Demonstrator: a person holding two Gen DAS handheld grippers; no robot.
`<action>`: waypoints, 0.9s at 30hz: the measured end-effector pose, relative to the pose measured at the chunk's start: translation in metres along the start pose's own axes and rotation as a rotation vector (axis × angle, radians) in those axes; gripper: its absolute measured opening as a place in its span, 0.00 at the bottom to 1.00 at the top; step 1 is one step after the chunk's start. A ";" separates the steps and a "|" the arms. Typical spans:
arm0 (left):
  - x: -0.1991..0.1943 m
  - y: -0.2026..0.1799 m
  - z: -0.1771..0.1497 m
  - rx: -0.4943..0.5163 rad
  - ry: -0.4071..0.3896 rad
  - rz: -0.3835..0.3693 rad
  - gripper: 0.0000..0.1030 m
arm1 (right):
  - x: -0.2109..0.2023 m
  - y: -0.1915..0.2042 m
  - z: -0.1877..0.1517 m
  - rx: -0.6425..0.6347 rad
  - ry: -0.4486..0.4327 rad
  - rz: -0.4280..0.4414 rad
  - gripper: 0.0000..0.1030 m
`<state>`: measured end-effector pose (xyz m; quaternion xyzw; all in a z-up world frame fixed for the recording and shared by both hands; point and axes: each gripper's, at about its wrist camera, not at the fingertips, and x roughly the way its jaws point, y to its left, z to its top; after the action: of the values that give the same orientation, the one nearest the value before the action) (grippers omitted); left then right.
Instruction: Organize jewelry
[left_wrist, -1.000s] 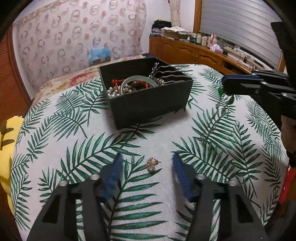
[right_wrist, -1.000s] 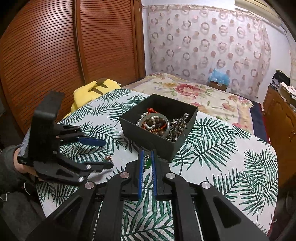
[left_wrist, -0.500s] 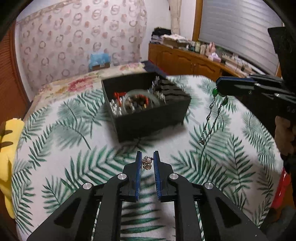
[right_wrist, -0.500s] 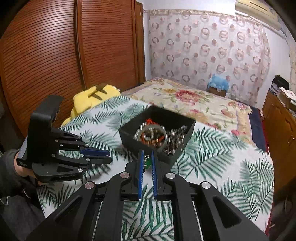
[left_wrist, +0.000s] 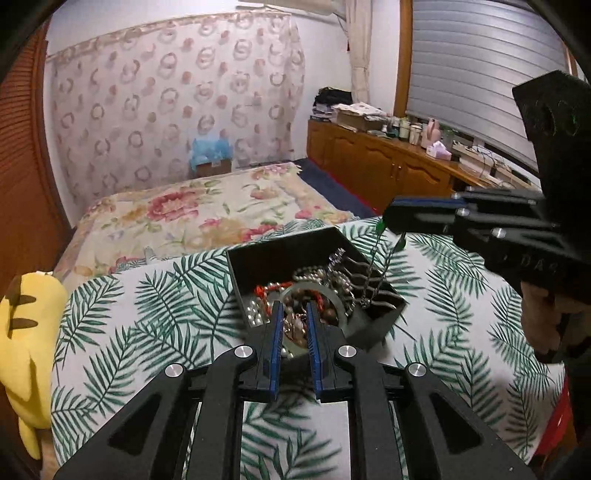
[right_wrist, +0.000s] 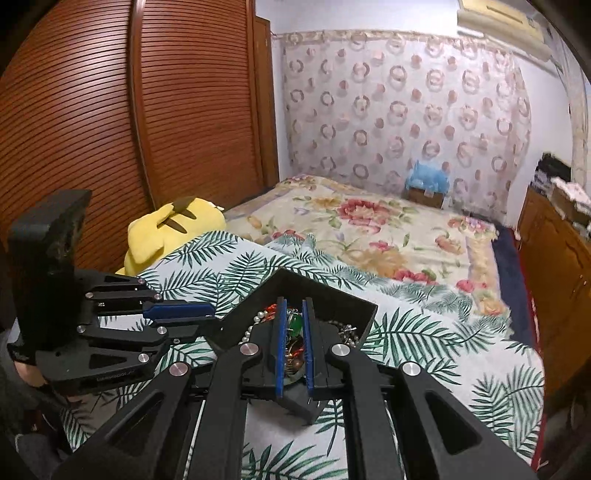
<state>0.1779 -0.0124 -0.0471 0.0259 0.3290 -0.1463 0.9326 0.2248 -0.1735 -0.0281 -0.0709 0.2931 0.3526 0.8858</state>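
Blue-padded jaws of the left gripper (left_wrist: 295, 325) pinch a small earring (left_wrist: 294, 329) over the near rim of the black box (left_wrist: 373, 332), while at far right the right gripper (left_wrist: 393, 221) dangles a thin chain (left_wrist: 373, 273) above it; a swing could snag that chain on the box wall. From the right wrist, the right gripper's own jaws clamp the green-beaded chain top (right_wrist: 294, 322) above the box; its hanging length is hidden and the earring cannot be seen there.

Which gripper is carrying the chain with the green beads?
The right gripper, shut on the green-beaded chain dangling over the black box. The left gripper pinches only a small earring-like piece, no chain.
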 end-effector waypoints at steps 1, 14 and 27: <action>0.003 0.001 0.001 -0.004 0.001 0.002 0.11 | 0.004 -0.001 0.000 0.005 0.007 0.002 0.10; -0.001 -0.001 0.001 -0.023 -0.026 0.046 0.61 | -0.002 -0.008 -0.014 0.059 -0.010 -0.050 0.24; -0.053 -0.009 -0.011 -0.065 -0.086 0.183 0.92 | -0.067 0.014 -0.045 0.120 -0.139 -0.194 0.75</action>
<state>0.1295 -0.0057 -0.0228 0.0195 0.2895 -0.0506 0.9556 0.1550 -0.2175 -0.0257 -0.0210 0.2432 0.2513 0.9366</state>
